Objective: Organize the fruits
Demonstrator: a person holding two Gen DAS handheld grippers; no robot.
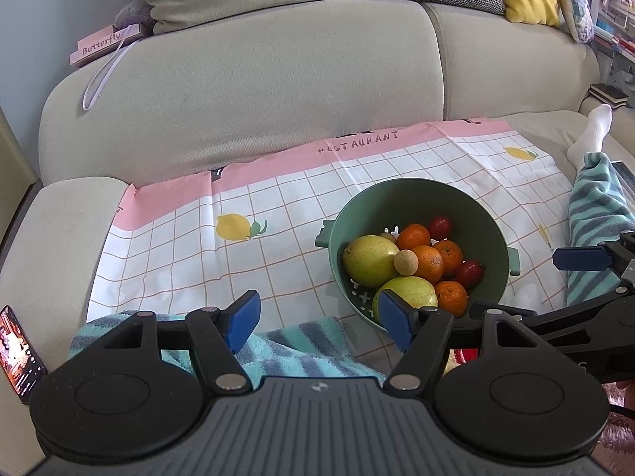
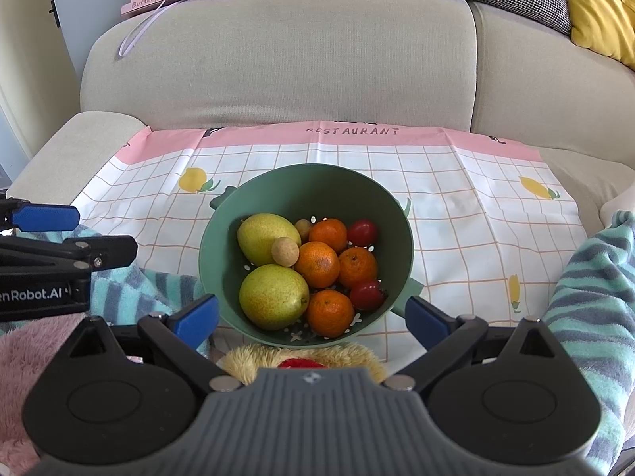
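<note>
A green colander bowl [image 2: 305,186] sits on a checked cloth [image 2: 456,206] on the sofa. In it lie two yellow-green pears [image 2: 272,295], several oranges [image 2: 317,263], two small red fruits [image 2: 362,232] and a small beige round fruit [image 2: 285,251]. My right gripper [image 2: 313,319] is open and empty, just short of the bowl's near rim. My left gripper [image 1: 317,319] is open and empty, left of and in front of the bowl [image 1: 416,202]. The pears [image 1: 369,260] and oranges [image 1: 426,262] show there too.
A beige sofa back [image 1: 278,79] rises behind the cloth. A striped teal blanket [image 2: 595,277] lies on both sides. A phone [image 1: 18,353] stands at the left armrest. A pink "Butterfly" box [image 1: 103,45] is on the sofa back. A plush toy [image 2: 301,357] lies under the right gripper.
</note>
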